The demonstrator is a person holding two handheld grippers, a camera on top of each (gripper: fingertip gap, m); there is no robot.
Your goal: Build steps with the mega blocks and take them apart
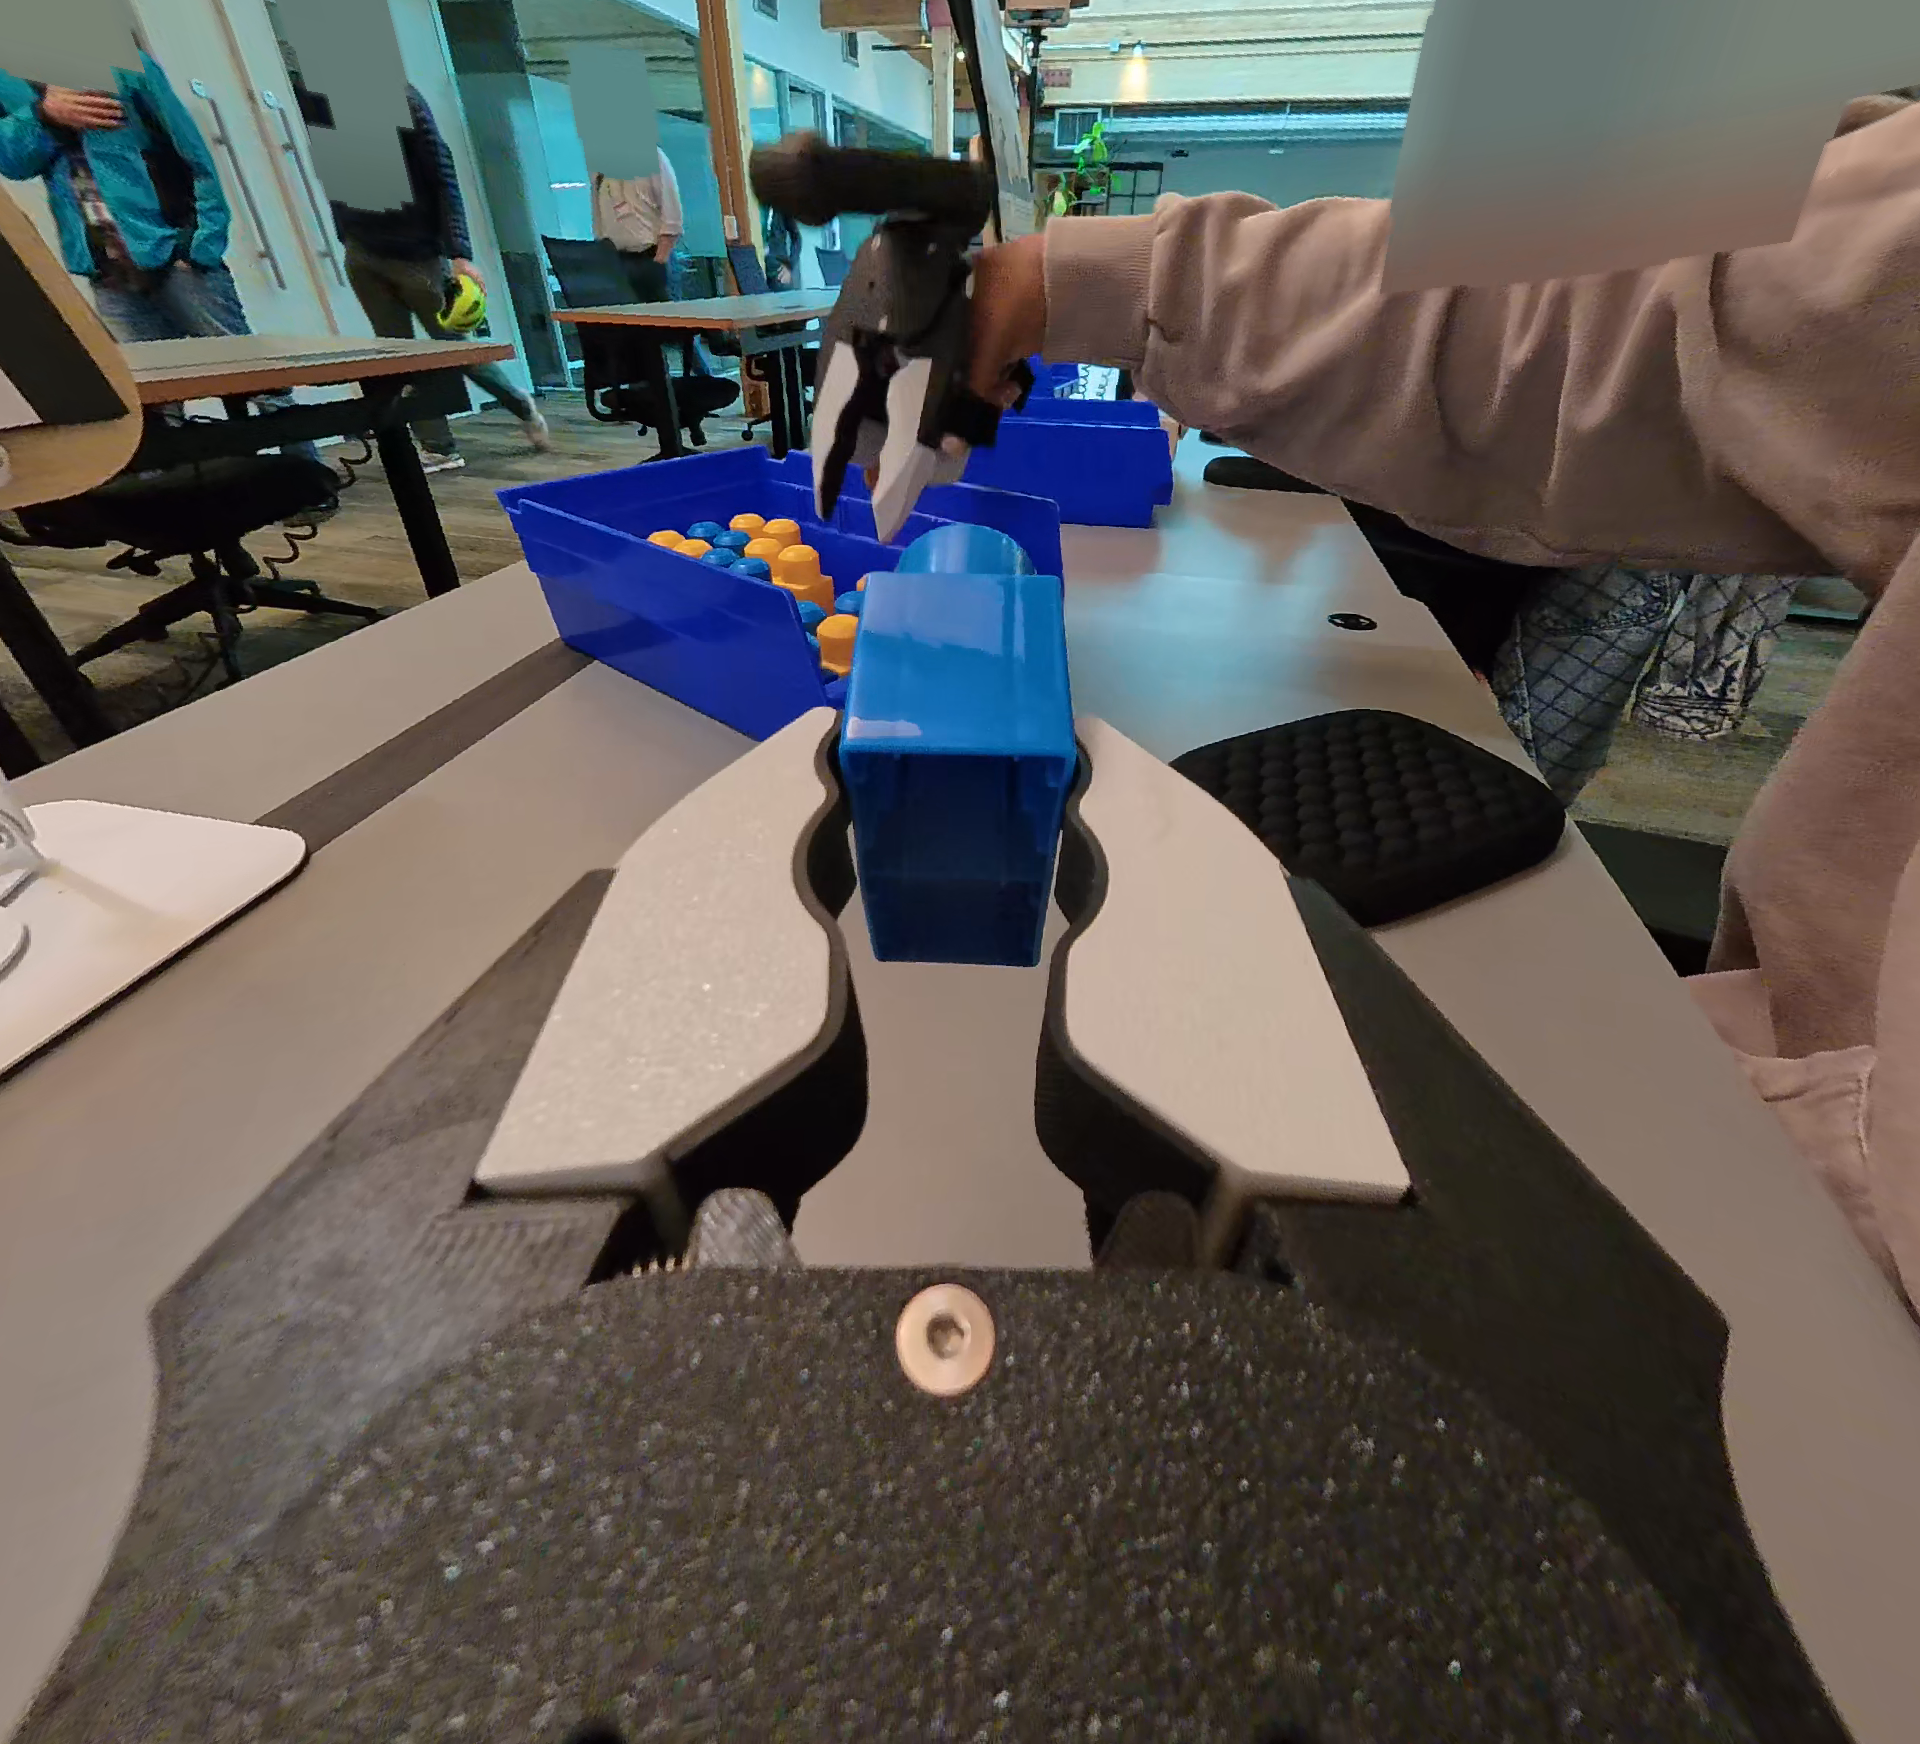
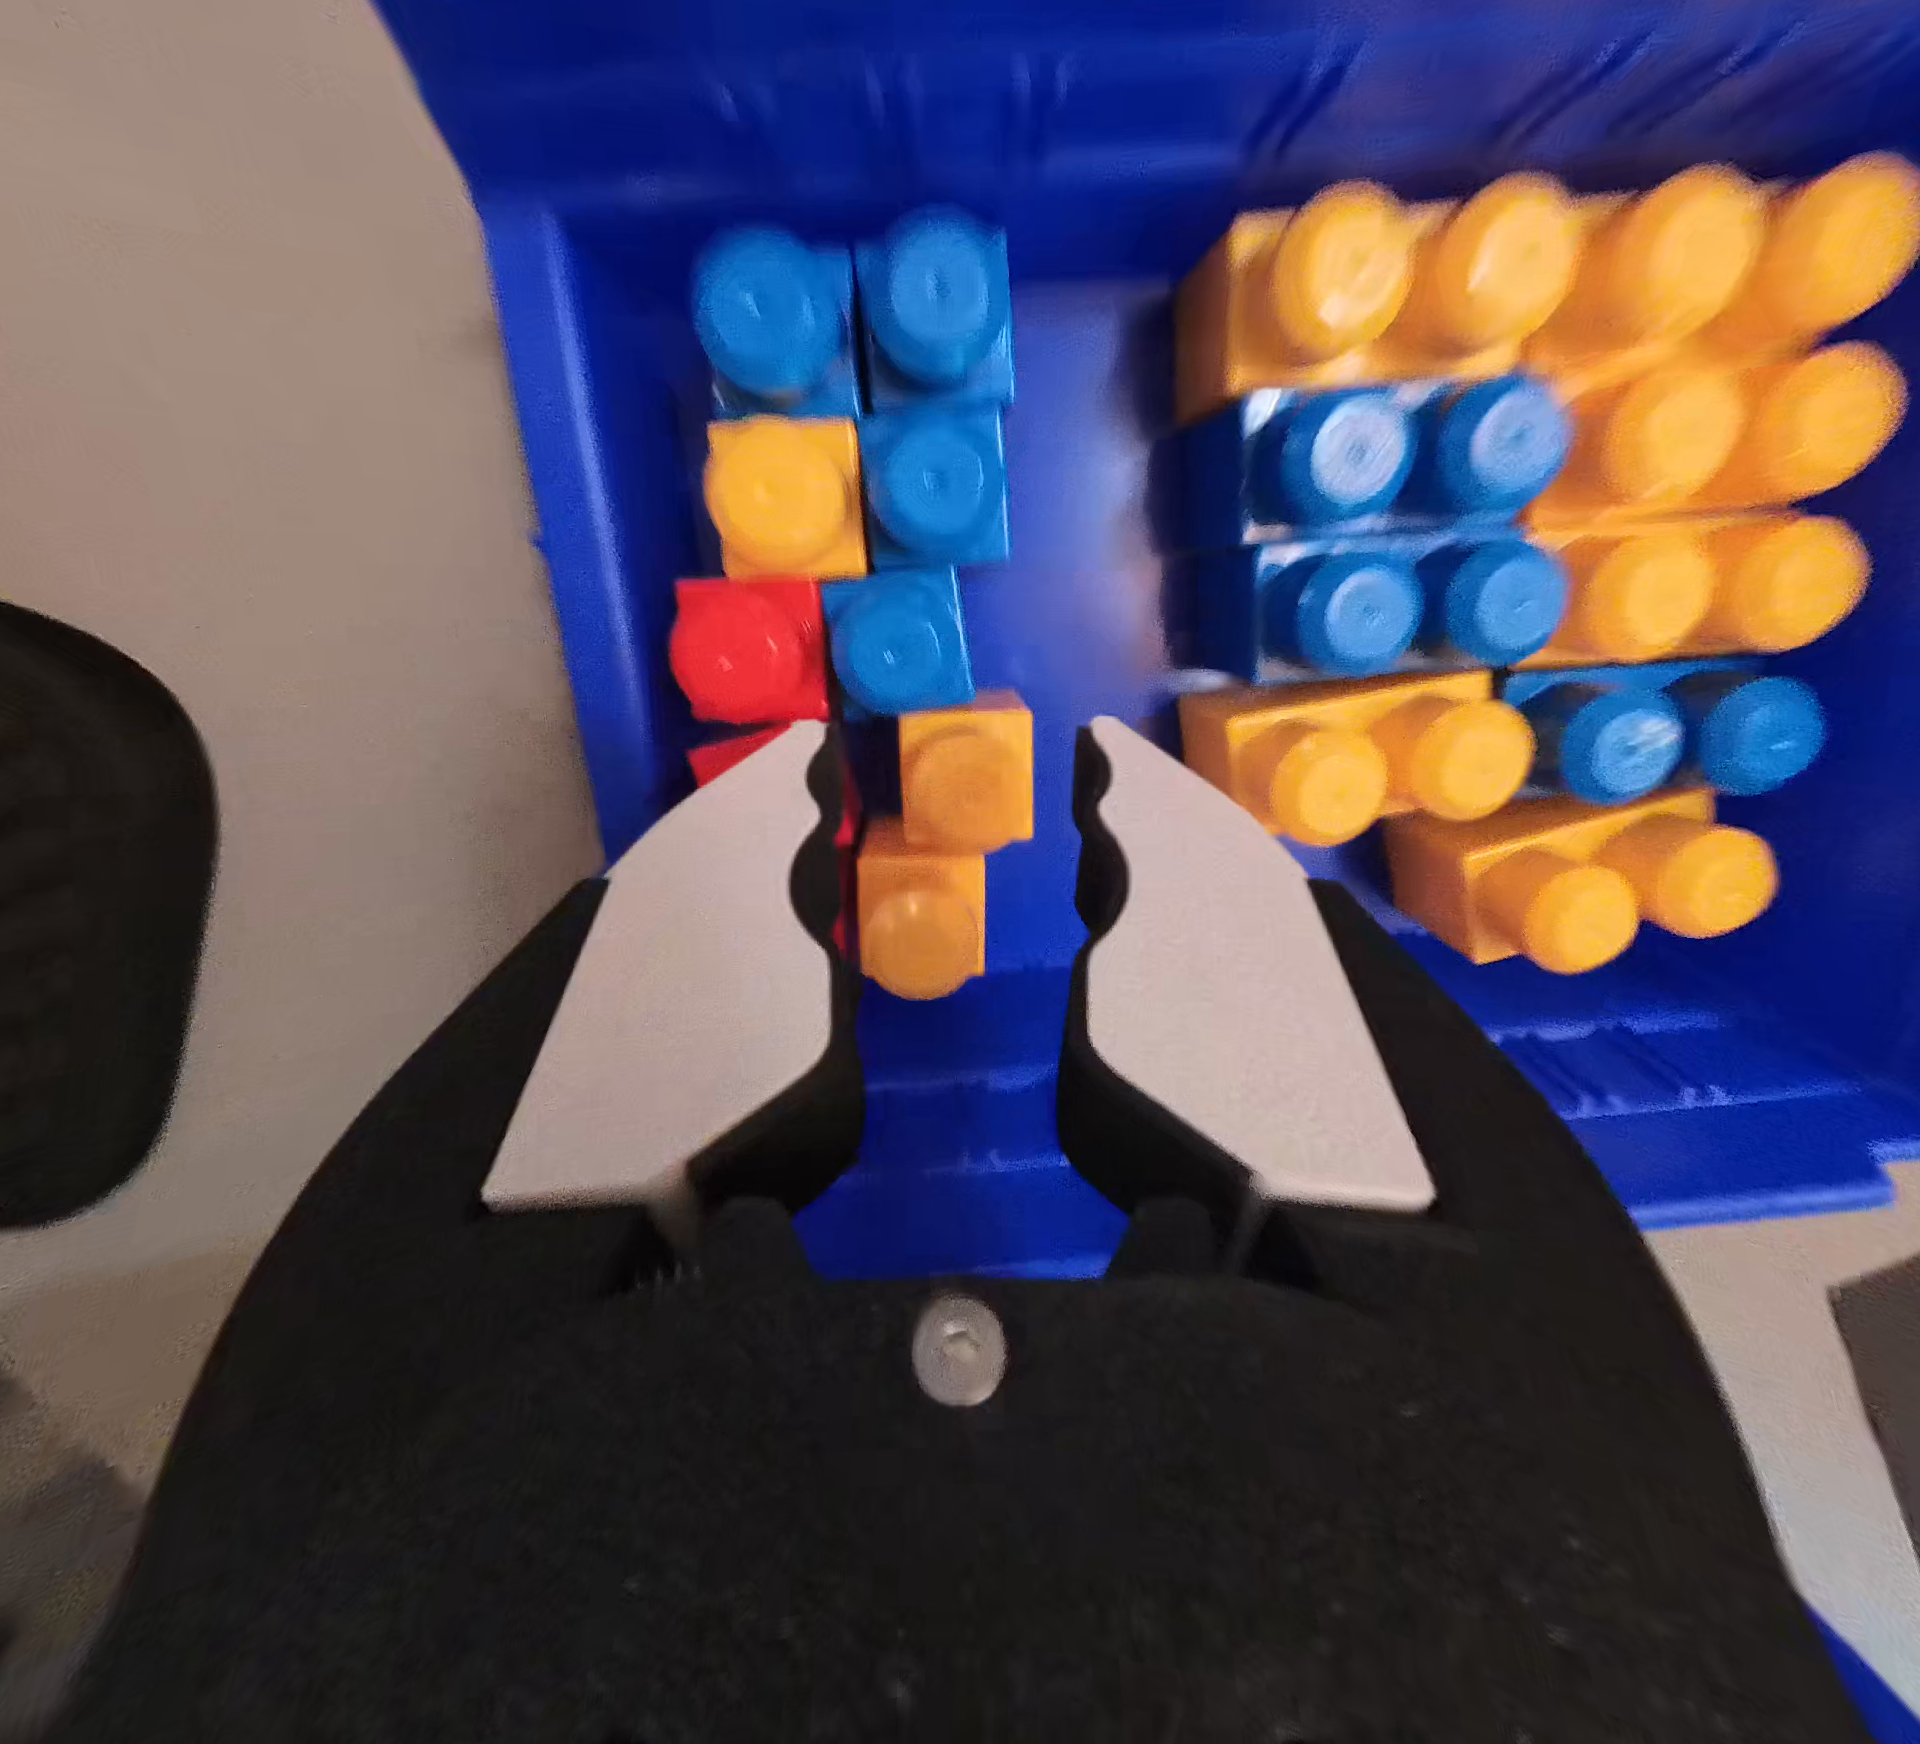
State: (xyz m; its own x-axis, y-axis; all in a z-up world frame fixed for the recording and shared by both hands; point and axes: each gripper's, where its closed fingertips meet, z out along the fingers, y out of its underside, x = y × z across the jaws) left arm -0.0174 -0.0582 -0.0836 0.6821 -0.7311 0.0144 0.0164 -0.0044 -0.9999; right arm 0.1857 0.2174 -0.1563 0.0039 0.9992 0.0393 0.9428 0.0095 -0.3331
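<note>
Blue block [image 1: 956, 759] in left claw [image 1: 956, 738] (clamped)

A: Which block is lifted?

B: One blue single-stud mega block [image 1: 956, 759], hollow underside toward the left wrist camera, its stud pointing away, pinched on both sides above the grey table.

A: And the rest?

B: In the blue bin [image 2: 790, 63]. On one side single-stud blocks stand studs up: several blue [image 2: 935, 312], some orange [image 2: 784, 494], red ones [image 2: 743, 650] at the edge. On the other side, longer orange blocks [image 2: 1351, 759] and blue two-stud blocks [image 2: 1423, 453] lie packed together, slightly blurred.
</note>
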